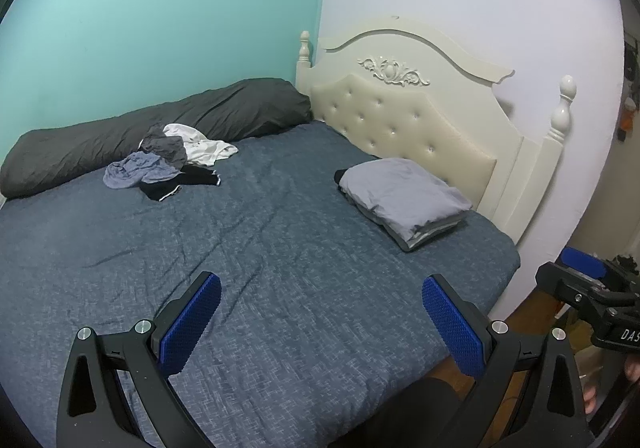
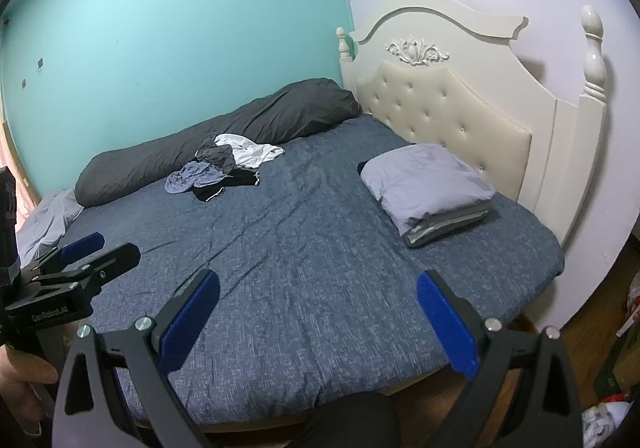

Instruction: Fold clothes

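Note:
A heap of unfolded clothes (image 1: 168,164) (image 2: 224,168), grey, white, blue-grey and black, lies on the far left of the blue bedspread (image 1: 260,248) (image 2: 300,248). A stack of folded clothes (image 1: 404,200) (image 2: 430,188) with a pale grey piece on top rests near the headboard. My left gripper (image 1: 322,284) hangs open above the bed's near edge, holding nothing. My right gripper (image 2: 318,282) is likewise open and empty over the near edge. Each gripper shows at the side of the other's view: the right gripper (image 1: 580,280) and the left gripper (image 2: 92,252).
A long dark grey pillow (image 1: 152,128) (image 2: 216,136) lies along the turquoise wall. The cream tufted headboard (image 1: 420,116) (image 2: 460,104) stands at the right. A pale cloth (image 2: 48,220) sits at the bed's far left. Wooden floor and clutter (image 2: 608,388) lie to the right.

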The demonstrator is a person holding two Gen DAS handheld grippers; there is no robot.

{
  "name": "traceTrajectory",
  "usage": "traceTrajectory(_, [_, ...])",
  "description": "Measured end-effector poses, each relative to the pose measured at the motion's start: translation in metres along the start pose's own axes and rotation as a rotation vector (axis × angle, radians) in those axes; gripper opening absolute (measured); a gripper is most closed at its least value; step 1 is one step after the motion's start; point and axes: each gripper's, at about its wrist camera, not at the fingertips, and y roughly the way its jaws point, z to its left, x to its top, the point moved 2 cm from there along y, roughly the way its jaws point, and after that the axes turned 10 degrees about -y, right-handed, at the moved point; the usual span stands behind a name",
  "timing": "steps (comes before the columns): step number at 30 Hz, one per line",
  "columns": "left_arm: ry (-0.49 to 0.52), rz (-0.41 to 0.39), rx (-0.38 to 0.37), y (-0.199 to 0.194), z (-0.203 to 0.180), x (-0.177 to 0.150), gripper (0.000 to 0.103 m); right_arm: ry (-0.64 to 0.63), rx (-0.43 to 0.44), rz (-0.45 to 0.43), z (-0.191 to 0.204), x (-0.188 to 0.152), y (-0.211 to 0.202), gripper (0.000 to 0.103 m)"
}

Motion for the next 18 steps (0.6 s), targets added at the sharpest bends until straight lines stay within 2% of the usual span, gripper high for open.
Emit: traceTrajectory(18, [0.002, 0.003, 0.013, 0.0028, 0.0006, 0.0006, 0.103, 0.002, 0.009, 0.004, 0.0006, -0.0014, 0.0018, 0.1])
